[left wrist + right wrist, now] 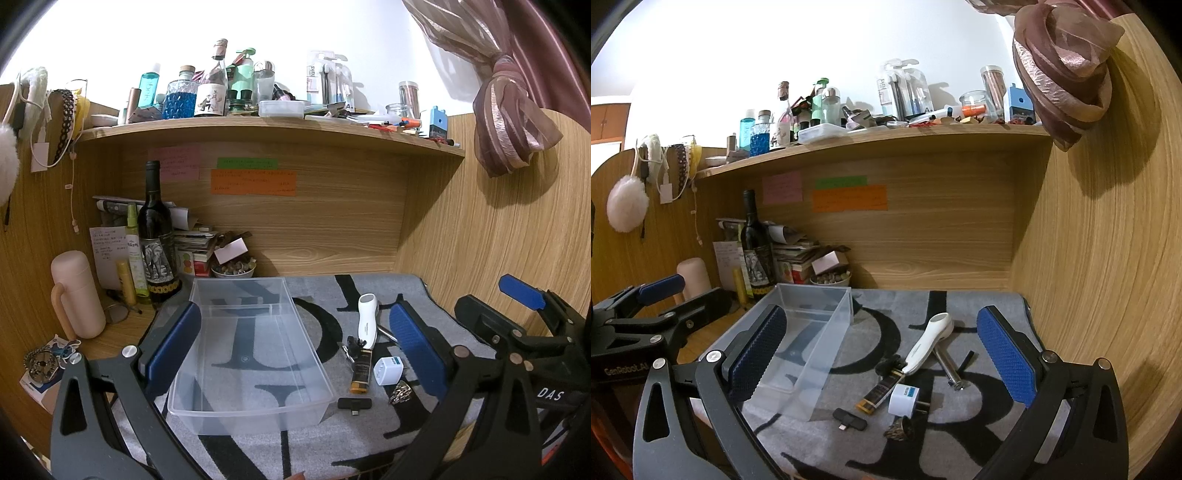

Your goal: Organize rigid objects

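a clear plastic bin (pixel 251 354) sits empty at centre of the left wrist view, on a grey mat (pixel 424 291) with big black letters. just to its right lies a small heap of things: a white handheld device (pixel 366 319), a black-and-gold tube (pixel 361 373), a white plug adapter (pixel 388 371), a black dongle (pixel 354 403) and a patterned clip (pixel 402 394). nothing is in the bin yet, so i'd judge the sorting is only starting. the left gripper (pixel 295 343) hangs wide open with the bin between its fingers, holding nothing. the right gripper (pixel 882 354) is also spread wide and empty, the heap lying between its fingers, low in the right wrist view. next it likely needs to drop onto one item, perhaps the adapter, and close.
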Available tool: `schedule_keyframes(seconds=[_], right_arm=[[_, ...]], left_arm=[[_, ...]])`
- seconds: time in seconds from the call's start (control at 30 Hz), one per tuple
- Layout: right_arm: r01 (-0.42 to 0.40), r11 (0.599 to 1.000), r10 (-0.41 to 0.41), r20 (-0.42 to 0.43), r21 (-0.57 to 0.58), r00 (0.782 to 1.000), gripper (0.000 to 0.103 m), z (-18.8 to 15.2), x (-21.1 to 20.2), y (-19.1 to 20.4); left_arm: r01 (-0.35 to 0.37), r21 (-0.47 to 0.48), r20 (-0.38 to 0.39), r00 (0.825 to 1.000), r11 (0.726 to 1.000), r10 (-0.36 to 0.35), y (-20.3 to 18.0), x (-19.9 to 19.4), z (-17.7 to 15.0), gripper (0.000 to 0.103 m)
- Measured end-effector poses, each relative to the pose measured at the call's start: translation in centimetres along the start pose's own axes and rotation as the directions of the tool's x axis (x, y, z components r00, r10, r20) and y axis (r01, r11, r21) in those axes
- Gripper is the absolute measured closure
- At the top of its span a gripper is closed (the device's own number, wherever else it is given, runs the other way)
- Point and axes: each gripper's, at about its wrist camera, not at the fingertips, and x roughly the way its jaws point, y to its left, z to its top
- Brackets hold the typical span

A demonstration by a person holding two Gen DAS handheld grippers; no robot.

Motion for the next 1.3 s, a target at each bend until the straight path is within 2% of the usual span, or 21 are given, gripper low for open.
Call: schedule_keyframes(seconds=[0.7,0.83,1.07,1.13,1.17,1.23,1.27,1.3], right_arm=[[0.0,1.0,0.0,-0.002,-0.004,1.0,0.0,0.0,0.2,0.2],[-0.01,1.0,0.01,-0.017,-0.002,1.0,0.0,0.0,0.6,0.1],[0.015,1.0,-0.015,-0.062,0.004,0.998,0.0,-0.3,2.6,-1.0],[0.024,1.0,-0.024,-0.077,0.006,0.997,0.002,-0.6,3.2,-1.4],[0.027,1.0,-0.027,-0.086,0.006,0.996,0.007,-0.7,3.5,-1.6],[0.03,1.0,-0.029,-0.112,0.002,0.993,0.014,-0.9,4.4,-1.9],[0.03,1.0,-0.029,-0.131,0.001,0.991,0.017,-1.0,4.9,-2.1],[0.028,1.0,-0.028,-0.144,0.0,0.989,0.019,-1.1,5.3,-2.4]], left_arm=[[-0.001,0.003,-0.002,1.0,1.0,0.001,-0.2,0.1,0.0,0.0],[0.005,0.007,-0.024,1.0,1.0,-0.005,-0.3,0.8,0.3,0.0],[0.019,-0.027,-0.077,0.997,0.999,-0.021,2.6,2.8,0.1,0.0],[0.021,-0.035,-0.095,0.995,0.999,-0.025,3.8,3.4,0.0,0.0],[0.025,-0.041,-0.103,0.994,0.999,-0.029,4.5,3.7,0.0,0.0],[0.005,-0.05,-0.124,0.992,0.999,-0.011,5.7,4.3,-0.3,0.013],[-0.014,-0.051,-0.142,0.99,0.999,0.006,6.2,4.7,-0.4,0.022],[-0.03,-0.054,-0.164,0.986,0.998,0.02,6.9,5.3,-0.5,0.024]])
